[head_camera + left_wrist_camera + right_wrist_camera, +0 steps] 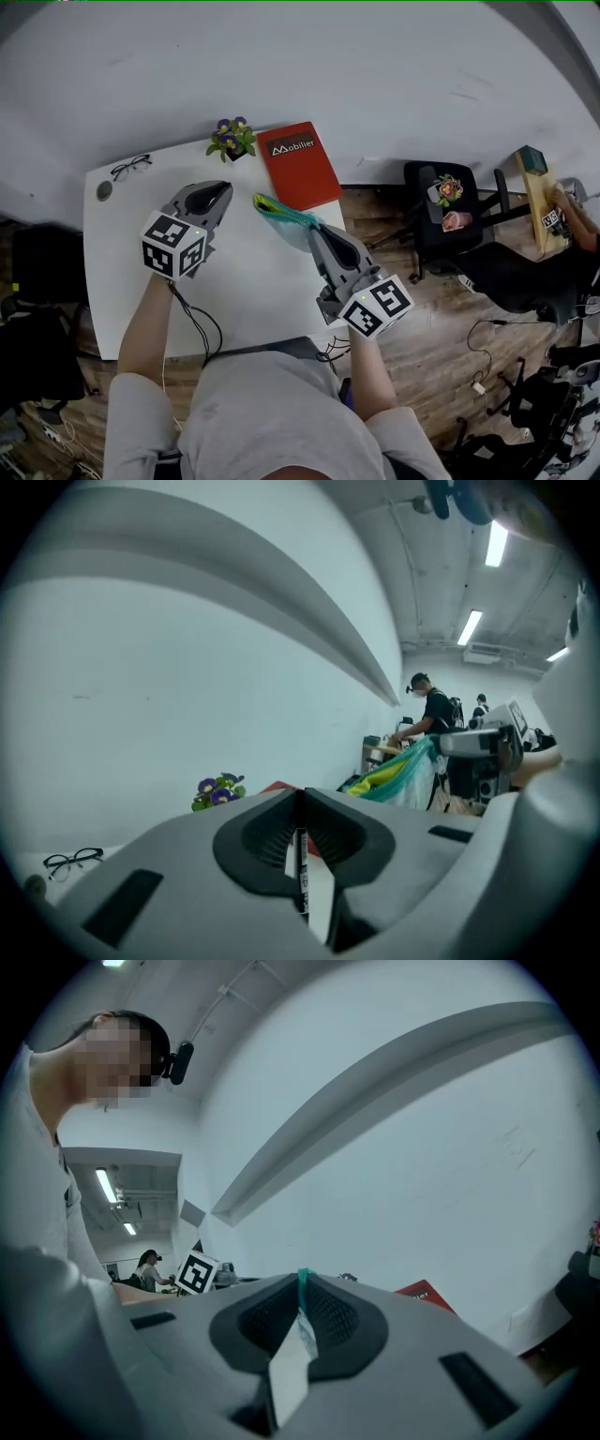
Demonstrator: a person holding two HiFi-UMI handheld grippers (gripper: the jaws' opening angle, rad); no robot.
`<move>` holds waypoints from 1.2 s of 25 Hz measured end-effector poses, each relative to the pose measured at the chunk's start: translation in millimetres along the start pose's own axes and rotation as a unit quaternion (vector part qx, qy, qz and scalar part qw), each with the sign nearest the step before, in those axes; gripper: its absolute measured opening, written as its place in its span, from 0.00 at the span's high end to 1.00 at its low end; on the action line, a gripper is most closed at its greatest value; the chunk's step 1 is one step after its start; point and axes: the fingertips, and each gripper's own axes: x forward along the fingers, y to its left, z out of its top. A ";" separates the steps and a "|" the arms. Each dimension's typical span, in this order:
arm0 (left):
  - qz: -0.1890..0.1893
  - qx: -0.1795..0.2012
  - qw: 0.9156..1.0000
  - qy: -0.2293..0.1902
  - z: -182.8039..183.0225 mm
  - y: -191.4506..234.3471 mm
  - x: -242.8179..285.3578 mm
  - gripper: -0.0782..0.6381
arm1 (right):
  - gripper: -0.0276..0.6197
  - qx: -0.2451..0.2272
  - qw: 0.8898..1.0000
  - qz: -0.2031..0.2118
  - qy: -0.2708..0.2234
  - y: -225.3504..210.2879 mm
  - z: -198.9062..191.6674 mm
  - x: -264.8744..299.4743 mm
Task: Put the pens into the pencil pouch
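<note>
- Grip check up close: the left gripper (302, 795) has its jaws squeezed on a thin pen (302, 878). The pen stands upright in the narrow slot between the ribbed pads (272, 841), pale barrel with dark print on it.
- In the head view that gripper is raised above the white table (253, 300), with its marker cube (173, 246) on the person's side.
- The right gripper (302, 1281) is clamped too, jaws nipping the teal rim of the pouch (281, 214). A pale bit of the pouch hangs down between its pads.
- The pouch is held up off the table, out in front of the right gripper. It's teal outside with yellow-green showing inside.
- Pen and pouch aren't touching. The pen tip end of the left gripper is near the pouch's far end, just to its left in the head view.
- Further back, a red book (298, 164) lies at the table's far edge, with small potted flowers (232, 138) just beside it on the left.
- Glasses (131, 167) sit near the far left corner, well apart from the grippers.
- Off the table to the right there's a black chair (441, 220) with a few things on the seat.
- Way back, the left gripper view shows a person (433, 710) standing at a bench.
</note>
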 end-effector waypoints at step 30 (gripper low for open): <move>0.084 -0.133 0.909 -0.387 117.2 -21.3 -143.4 0.82 | 0.89 -0.009 0.992 0.124 0.019 81.0 -6.0 42.3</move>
